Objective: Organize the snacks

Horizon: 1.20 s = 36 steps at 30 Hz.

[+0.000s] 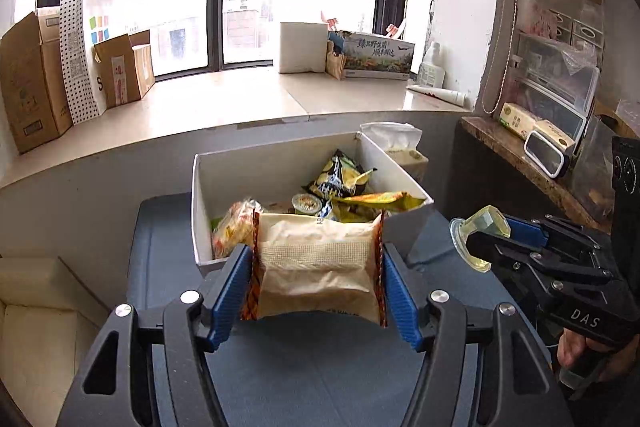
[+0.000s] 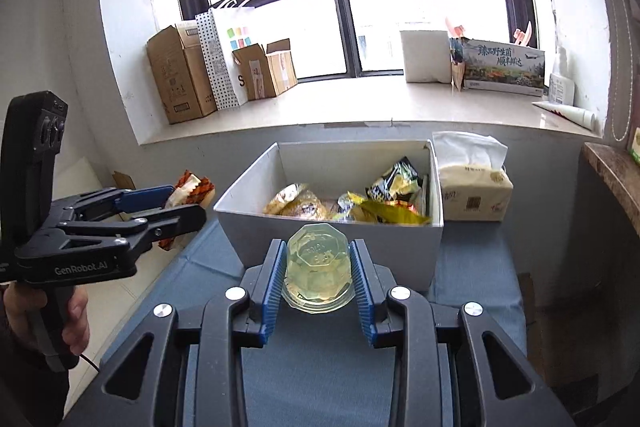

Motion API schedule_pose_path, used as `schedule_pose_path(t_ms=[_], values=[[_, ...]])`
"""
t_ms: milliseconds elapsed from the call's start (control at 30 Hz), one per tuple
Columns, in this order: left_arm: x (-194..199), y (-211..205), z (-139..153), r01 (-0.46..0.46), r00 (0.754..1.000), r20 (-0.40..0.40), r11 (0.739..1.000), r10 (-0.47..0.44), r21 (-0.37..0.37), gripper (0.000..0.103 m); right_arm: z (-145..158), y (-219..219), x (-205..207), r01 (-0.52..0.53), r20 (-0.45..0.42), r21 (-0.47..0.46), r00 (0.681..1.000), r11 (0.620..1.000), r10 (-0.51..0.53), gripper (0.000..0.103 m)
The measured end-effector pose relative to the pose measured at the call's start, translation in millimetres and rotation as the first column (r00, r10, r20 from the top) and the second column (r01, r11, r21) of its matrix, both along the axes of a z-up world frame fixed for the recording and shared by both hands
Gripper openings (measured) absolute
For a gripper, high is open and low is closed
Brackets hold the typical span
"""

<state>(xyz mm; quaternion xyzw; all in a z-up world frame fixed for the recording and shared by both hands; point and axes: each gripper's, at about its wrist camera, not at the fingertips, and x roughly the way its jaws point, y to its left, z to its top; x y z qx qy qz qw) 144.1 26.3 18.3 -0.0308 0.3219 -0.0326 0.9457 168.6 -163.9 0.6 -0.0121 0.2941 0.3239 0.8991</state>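
The left tool [image 1: 318,279] is clamped on a cream packet [image 1: 316,267] with crimped orange ends, its blue pads pressing the packet's two short sides so the wrapper bows slightly between them. The packet hangs in the air just short of the near wall of the white box [image 1: 276,167], above the blue surface [image 1: 320,367]. The right tool [image 2: 318,277] is closed on a clear jelly cup [image 2: 318,269], gripped across its sides with the faceted base turned toward the camera; it too sits just before the box's near rim. Inside the box lie several snacks already: a yellow-and-black bag [image 1: 340,175], a long yellow wrapper [image 1: 380,201], a small lidded cup [image 1: 307,203] and an orange-speckled pack [image 1: 232,231]. A tissue pack [image 2: 472,191] stands just beside the box on its right. Both hands seem to be in the carry step, each bringing one snack to the box. The next move likely calls for pushing each tool forward over the rim, lowering a little, then opening the jaws so the item drops among the others. The left side of the box looks freest for the packet, and the two tools should stay apart as they go in.
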Motion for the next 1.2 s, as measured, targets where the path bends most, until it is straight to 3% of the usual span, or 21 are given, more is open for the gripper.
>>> schedule_pose_path(t_ms=[200, 333, 600, 733, 767, 800, 833, 867, 967, 1200], values=[[60.8, 19.3, 13.1, -0.043, 0.999, 0.003, 0.999, 0.044, -0.031, 0.069, 23.7, 13.3, 56.8, 0.019, -0.007, 0.046, 1.000, 0.999, -0.019, 0.036], [98.4, 31.5, 2.9, -0.067, 0.997, -0.038, 0.997, 0.066, -0.039, 0.069, 26.8, 33.2, 100.2, 0.051, -0.025, 0.008, 0.998, 0.999, -0.051, 0.036], [147.4, 39.2, -29.3, -0.095, 0.989, -0.119, 0.995, 0.093, -0.014, 0.070, 4.9, 66.1, 164.0, 0.062, -0.084, -0.065, 0.994, 0.996, -0.067, 0.036], [153.7, 36.8, -37.5, -0.082, 0.987, -0.139, 0.997, 0.080, -0.009, 0.079, -11.7, 73.3, 179.3, 0.055, -0.129, -0.096, 0.989, 0.994, -0.067, 0.036], [155.9, 36.7, -40.0, -0.078, 0.986, -0.147, 0.997, 0.078, 0.001, 0.084, -13.4, 73.8, 181.9, 0.051, -0.131, -0.094, 0.989, 0.994, -0.063, 0.039], [157.1, 38.1, -42.3, -0.077, 0.984, -0.159, 0.997, 0.077, 0.003, 0.094, -13.3, 73.2, 184.3, 0.053, -0.128, -0.087, 0.990, 0.995, -0.064, 0.046], [157.4, 40.3, -43.9, -0.084, 0.983, -0.165, 0.996, 0.084, 0.005, 0.102, -11.6, 72.0, 187.2, 0.064, -0.131, -0.082, 0.989, 0.995, -0.074, 0.077], [156.6, 41.9, -44.7, -0.081, 0.983, -0.164, 0.997, 0.079, -0.001, 0.103, -9.1, 68.4, 187.9, 0.082, -0.128, -0.067, 0.988, 0.994, -0.090, 0.098], [152.1, 44.9, -44.1, -0.069, 0.984, -0.164, 0.998, 0.067, -0.005, 0.103, 4.2, 52.9, 185.5, 0.099, -0.106, 0.019, 0.990, 0.995, -0.097, 0.100], [133.5, 46.7, -32.4, -0.076, 0.988, -0.139, 0.996, 0.070, -0.036, 0.103, 25.0, 42.5, 165.1, 0.106, -0.031, -0.002, 0.994, 0.994, -0.106, 0.103]])
